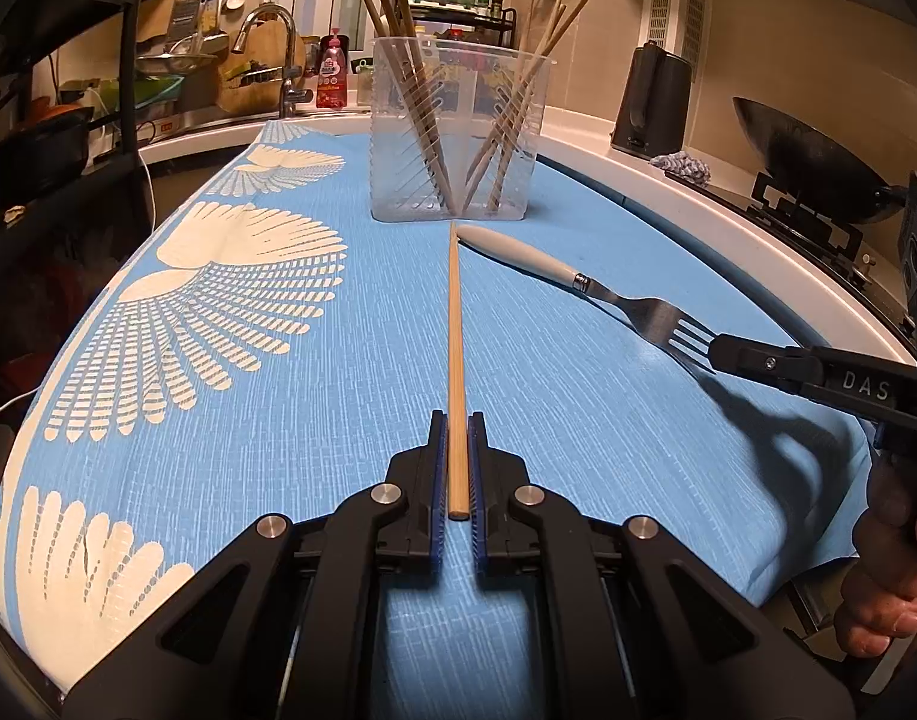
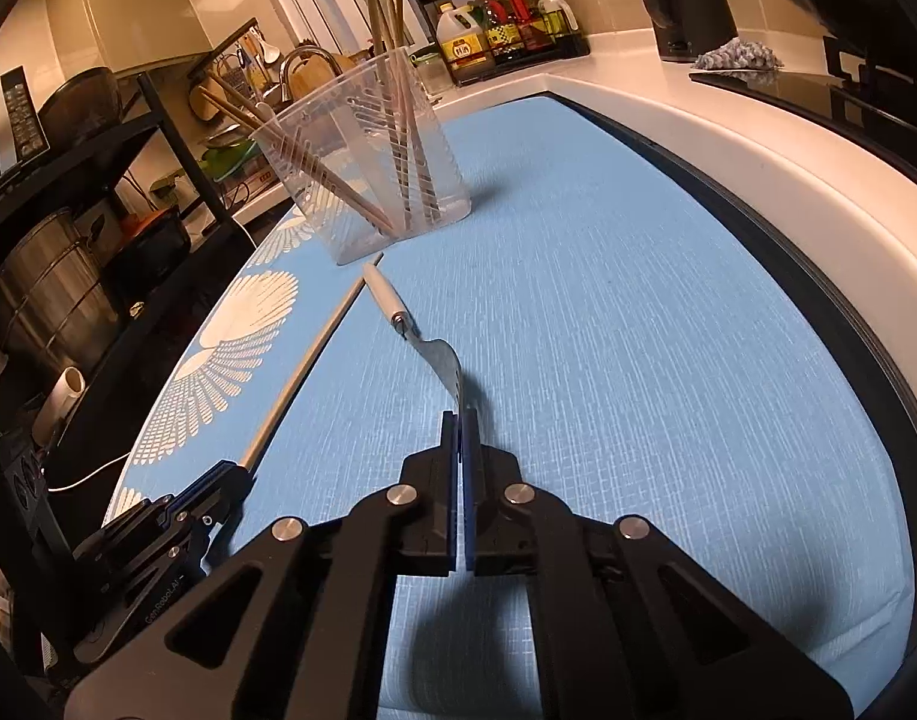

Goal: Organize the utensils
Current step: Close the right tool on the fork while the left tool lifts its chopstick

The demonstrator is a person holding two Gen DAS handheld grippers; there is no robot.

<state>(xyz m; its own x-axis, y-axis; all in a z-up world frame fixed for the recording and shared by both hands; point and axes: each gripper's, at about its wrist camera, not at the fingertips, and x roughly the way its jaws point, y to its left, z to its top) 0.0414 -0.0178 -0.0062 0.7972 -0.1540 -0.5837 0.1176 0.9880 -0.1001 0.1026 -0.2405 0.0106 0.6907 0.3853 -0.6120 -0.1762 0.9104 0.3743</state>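
Note:
A clear plastic holder (image 1: 458,138) stands on the blue cloth (image 1: 350,372) and holds several wooden chopsticks. My left gripper (image 1: 457,438) is shut on the near end of a single wooden chopstick (image 1: 455,330) that points toward the holder. My right gripper (image 2: 461,426) is shut on the tines of a fork (image 2: 440,354) with a white handle (image 2: 383,294); the fork's handle end lies near the holder (image 2: 368,168). In the left wrist view the right gripper (image 1: 722,354) grips the fork (image 1: 638,306) at the right. The chopstick (image 2: 302,372) and the left gripper (image 2: 233,474) show in the right wrist view.
A white counter (image 2: 788,138) curves around the cloth. A wok (image 1: 818,162) sits on a stove at the right, with a black kettle (image 1: 653,96) behind. A sink tap (image 1: 278,48) and black shelves (image 2: 98,192) with pots stand at the left. Bottles (image 2: 500,24) fill a rack.

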